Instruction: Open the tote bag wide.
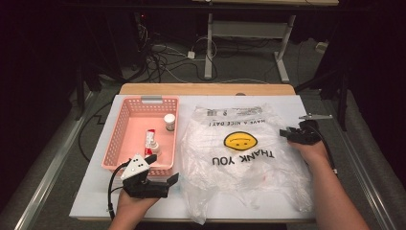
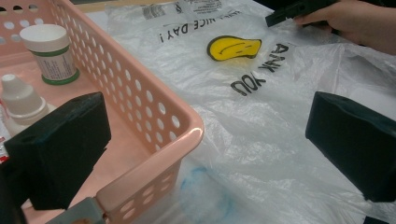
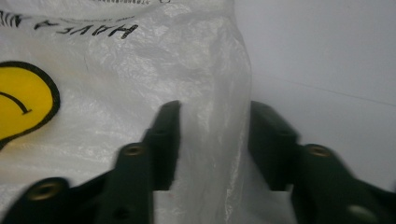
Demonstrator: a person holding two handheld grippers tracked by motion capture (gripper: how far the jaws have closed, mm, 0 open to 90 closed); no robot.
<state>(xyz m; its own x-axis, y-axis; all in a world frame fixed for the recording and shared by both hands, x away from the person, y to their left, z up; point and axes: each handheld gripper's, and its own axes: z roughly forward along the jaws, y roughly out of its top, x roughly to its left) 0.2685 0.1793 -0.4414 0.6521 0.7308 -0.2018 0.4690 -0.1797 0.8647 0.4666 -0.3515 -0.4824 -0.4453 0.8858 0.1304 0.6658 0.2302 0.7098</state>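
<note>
From the high view, the plastic bag [image 1: 242, 158] lies flat in the middle of the desk [image 1: 91, 201], smiley and "THANK YOU" print facing up, and it's our landmark. Just beside its left edge sits the pink basket [image 1: 125, 115], holding a small white bottle [image 1: 169, 122] and a tube [image 1: 150, 140]. The left gripper [image 1: 163, 172] hovers at the basket's near corner, jaws spread wide and empty; the right gripper [image 1: 289, 135] sits at the bag's right edge. Over to the left gripper view: jaws released, one over the basket floor, the other over the bag, with the basket's corner rim between them, and a dropper bottle [image 2: 21, 100] close by the white bottle. Now the right gripper view: the jaws stand apart on either side of a raised fold at the bag's edge, not yet clenched on it. The risk as I judge it: that film is thin and slippery, so a shallow pinch could slip off, or catch both layers and keep the bag from opening. On the left, closing now would clip the basket rim and shove it.
</note>
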